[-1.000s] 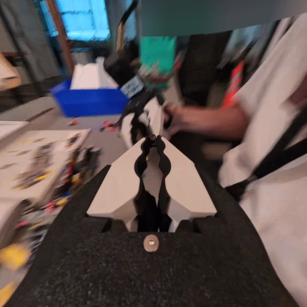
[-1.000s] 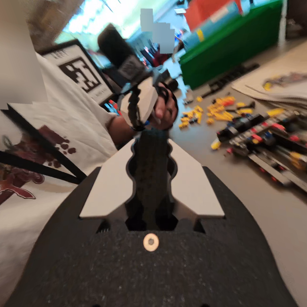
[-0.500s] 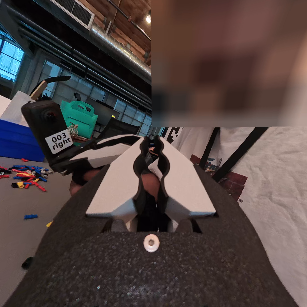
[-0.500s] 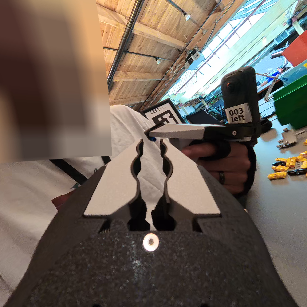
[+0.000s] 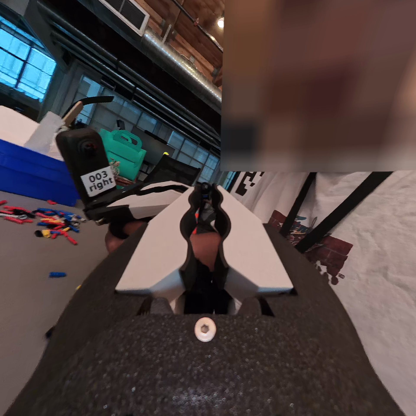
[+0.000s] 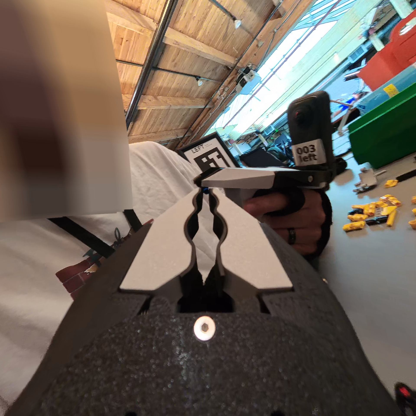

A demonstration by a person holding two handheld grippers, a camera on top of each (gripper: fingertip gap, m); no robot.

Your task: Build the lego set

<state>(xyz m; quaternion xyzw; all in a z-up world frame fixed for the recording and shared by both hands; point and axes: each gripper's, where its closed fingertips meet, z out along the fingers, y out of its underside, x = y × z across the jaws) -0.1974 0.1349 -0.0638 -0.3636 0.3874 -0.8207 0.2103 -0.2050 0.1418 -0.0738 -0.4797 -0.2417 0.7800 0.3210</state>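
Wooden ceiling beams and a long silver duct run overhead, and both cameras tilt up away from the grey surface (image 5: 29,265) toward the person's white printed T-shirt (image 5: 371,258). Left tongs (image 5: 205,188) first: white wedge fingers with wavy black pads, tips nearly together and pinching a small dark piece with a blue bit at the very tip (image 5: 204,191), so they're narrow and holding it. Right tongs (image 6: 203,191) meet them tip to tip, their pads drawn in narrow around the same small blue piece (image 6: 204,191); whether they truly grip it, I cannot tell. From the right wrist view the left tongs come across sideways, with a hand (image 6: 292,220) wrapped on the black handle, a dark ring on one finger, and a black camera with a white label (image 6: 309,132) on top. Down on the surface, a scatter of red, blue and black lego pins (image 5: 51,222) lies near a blue plastic bin (image 5: 29,171), well apart from the tongs, with one loose blue pin (image 5: 57,274) nearer. On the other side a cluster of yellow lego pieces (image 6: 369,213) sits just beyond the hand, before a green bin (image 6: 382,139). A teal bag (image 5: 122,153) stands behind.
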